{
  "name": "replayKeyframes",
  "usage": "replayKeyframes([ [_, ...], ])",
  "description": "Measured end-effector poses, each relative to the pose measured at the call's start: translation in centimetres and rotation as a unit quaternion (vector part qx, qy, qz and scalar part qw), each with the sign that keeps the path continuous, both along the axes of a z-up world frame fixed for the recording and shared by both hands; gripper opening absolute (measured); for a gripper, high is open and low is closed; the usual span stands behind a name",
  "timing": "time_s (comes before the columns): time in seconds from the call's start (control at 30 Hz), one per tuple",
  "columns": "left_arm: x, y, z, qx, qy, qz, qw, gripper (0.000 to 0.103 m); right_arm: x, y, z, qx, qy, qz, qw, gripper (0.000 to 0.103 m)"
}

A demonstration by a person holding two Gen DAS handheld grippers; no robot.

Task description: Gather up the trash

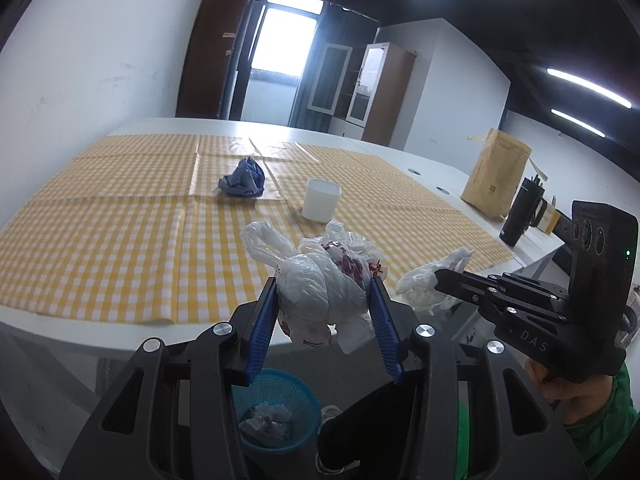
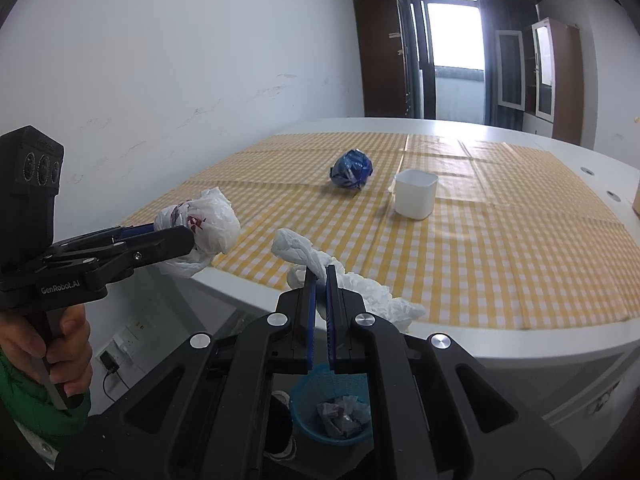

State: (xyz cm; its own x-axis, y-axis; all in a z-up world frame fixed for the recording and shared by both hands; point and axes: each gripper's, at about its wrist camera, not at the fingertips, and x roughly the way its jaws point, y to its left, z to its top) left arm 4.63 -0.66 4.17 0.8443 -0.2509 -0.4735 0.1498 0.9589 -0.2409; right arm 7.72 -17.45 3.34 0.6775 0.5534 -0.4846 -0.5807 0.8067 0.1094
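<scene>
My left gripper [image 1: 324, 292] is shut on a crumpled white plastic bag with red print [image 1: 320, 292], held past the table's near edge above a blue mesh bin [image 1: 276, 412]. It also shows in the right wrist view [image 2: 200, 224]. My right gripper [image 2: 319, 276] is shut on a crumpled white tissue [image 2: 352, 284], seen in the left wrist view [image 1: 432, 280] too. The bin [image 2: 332, 408] on the floor holds crumpled paper. A crumpled blue wrapper [image 1: 244, 180] [image 2: 351, 169] lies on the yellow checked cloth [image 1: 120, 216].
A white plastic cup [image 1: 320, 200] [image 2: 415, 194] stands on the cloth near the wrapper. A brown paper bag [image 1: 494, 172] and a black tumbler [image 1: 520, 216] stand at the table's right side. A wall socket with a plug [image 2: 120, 348] is low on the wall.
</scene>
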Motion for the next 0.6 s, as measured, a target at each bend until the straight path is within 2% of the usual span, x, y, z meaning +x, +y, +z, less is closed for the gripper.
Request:
replayKeyframes([
  [0.33, -3.7, -0.6, -1.1, -0.008, 0.0, -0.027, 0.9996, 0.045, -4.0, -1.4, -1.5, 0.003, 0.014, 0.006, 1.0, 0.004],
  [0.6, -5.1, -1.6, -4.2, 0.013, 0.026, -0.033, 0.999, 0.045, -5.6, -1.9, -4.1, -0.002, 0.039, 0.009, 0.999, 0.004],
])
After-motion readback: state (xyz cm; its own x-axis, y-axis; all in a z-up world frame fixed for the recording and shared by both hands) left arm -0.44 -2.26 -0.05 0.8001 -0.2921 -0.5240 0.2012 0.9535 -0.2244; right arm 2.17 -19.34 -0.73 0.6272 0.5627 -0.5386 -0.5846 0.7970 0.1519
